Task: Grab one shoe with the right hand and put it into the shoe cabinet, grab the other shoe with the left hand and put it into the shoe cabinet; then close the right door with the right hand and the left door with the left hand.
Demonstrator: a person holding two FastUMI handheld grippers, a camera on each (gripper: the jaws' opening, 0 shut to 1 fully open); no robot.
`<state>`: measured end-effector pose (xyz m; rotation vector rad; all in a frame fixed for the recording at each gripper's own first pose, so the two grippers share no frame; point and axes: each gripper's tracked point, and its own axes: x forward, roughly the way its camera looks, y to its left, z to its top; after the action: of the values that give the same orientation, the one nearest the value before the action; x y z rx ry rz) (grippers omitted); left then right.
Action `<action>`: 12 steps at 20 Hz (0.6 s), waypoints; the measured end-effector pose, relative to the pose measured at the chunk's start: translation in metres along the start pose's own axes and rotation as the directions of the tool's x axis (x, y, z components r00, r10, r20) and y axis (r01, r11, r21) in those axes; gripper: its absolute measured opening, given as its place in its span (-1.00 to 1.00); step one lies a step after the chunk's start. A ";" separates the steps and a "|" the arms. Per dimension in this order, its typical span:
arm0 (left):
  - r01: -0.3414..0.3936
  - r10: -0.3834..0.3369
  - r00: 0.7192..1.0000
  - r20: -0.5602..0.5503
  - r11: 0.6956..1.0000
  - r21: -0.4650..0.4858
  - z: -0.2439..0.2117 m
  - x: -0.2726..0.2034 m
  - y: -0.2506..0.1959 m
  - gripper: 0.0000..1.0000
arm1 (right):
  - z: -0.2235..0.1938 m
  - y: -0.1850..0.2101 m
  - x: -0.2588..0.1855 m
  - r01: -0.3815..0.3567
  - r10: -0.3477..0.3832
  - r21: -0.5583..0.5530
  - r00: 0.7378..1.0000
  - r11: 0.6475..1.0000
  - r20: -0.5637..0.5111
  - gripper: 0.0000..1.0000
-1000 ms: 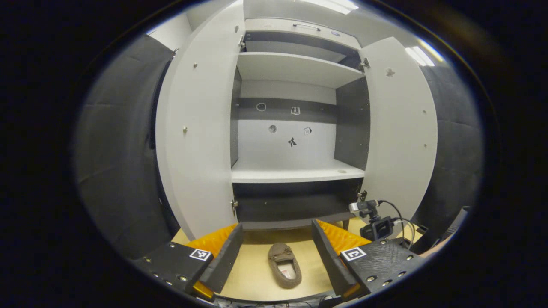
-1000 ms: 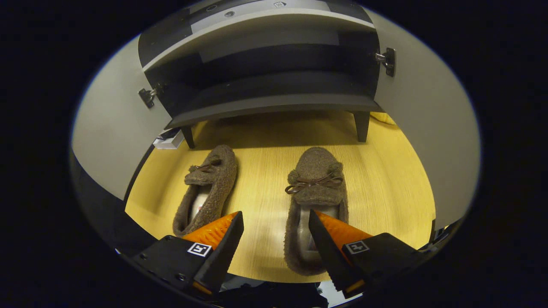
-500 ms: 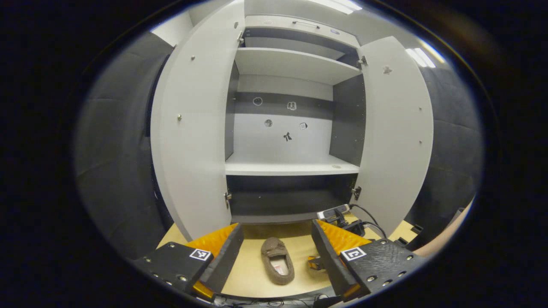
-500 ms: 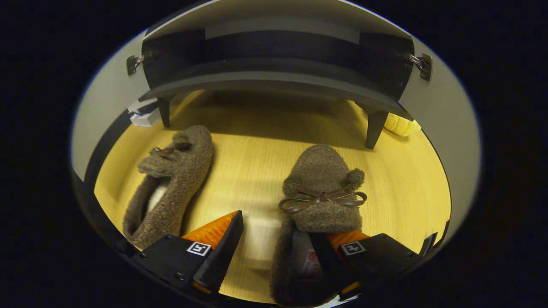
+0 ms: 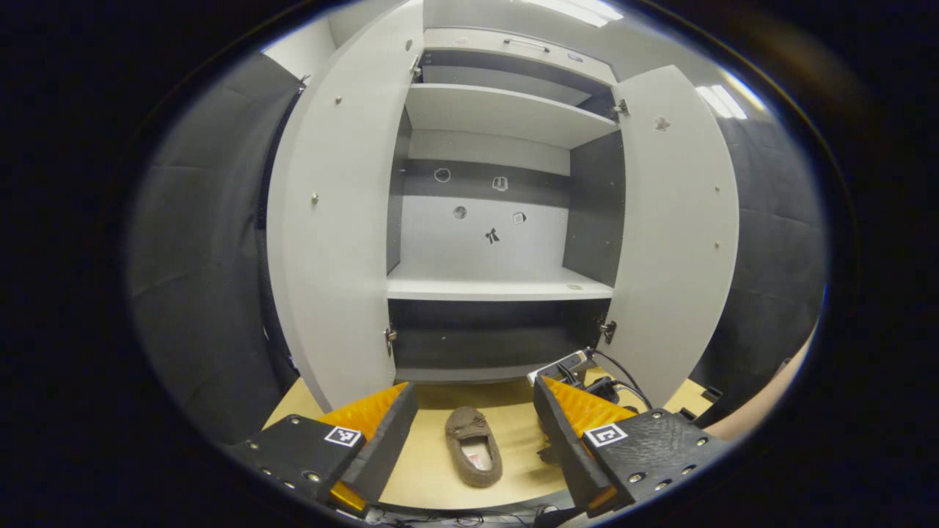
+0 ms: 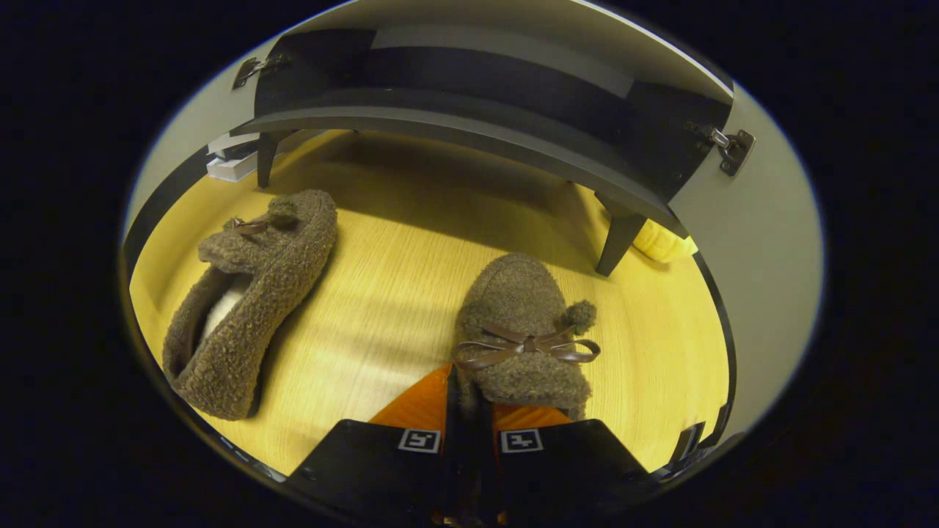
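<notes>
Pinching the side wall of the nearer shoe (image 6: 524, 323), your right gripper (image 6: 466, 411) is showing its two fingers drawn almost together with the fuzzy collar caught between them, just behind the little bow — so you are holding a thin, soft edge rather than the body of the shoe. Judging by the woolly fabric, it is going to be light and floppy: the toe is likely to droop as you lift, and the pile may be letting the collar slide if the pinch is shallow, so you are probably better off keeping the grip deep on that wall and raising it level. The shoe is resting on the wooden floor (image 6: 381, 293), toe pointing at the cabinet. To its left, well apart, the other shoe (image 6: 249, 293) is lying slightly turned, its opening facing you; the same collar edge looks like the place to take it. Your left gripper (image 5: 473, 429) is hanging with its fingers spread wide and holding nothing, with that shoe (image 5: 473, 456) lying on the floor beyond them. Farther off, the shoe cabinet (image 5: 499, 290) is standing with the left door (image 5: 337, 220) and right door (image 5: 678, 220) both swung open and its shelves bare.
</notes>
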<state>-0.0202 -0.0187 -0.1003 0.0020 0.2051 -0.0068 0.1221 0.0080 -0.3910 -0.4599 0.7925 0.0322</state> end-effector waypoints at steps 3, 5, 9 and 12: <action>-0.007 0.007 1.000 0.003 1.000 -0.003 0.003 -0.001 0.002 0.86 | -0.005 -0.002 -0.005 -0.045 0.045 -0.038 0.999 0.998 0.001 -0.88; -0.008 0.008 1.000 -0.002 1.000 -0.008 0.003 0.000 0.002 0.86 | -0.008 -0.006 -0.013 -0.061 0.061 -0.084 0.998 0.995 -0.002 -0.93; -0.014 0.014 1.000 0.006 1.000 0.012 0.007 -0.001 0.004 0.87 | -0.013 -0.004 -0.036 -0.089 0.090 -0.028 0.996 0.996 0.017 -0.94; -0.008 0.008 1.000 0.008 1.000 0.013 0.009 -0.002 0.004 0.87 | -0.014 0.000 -0.056 -0.135 0.134 0.067 0.991 0.989 0.021 -0.94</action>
<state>-0.0205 -0.0146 -0.0914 0.0160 0.1975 -0.0001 0.0735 0.0100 -0.3605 -0.3408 0.8052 0.1340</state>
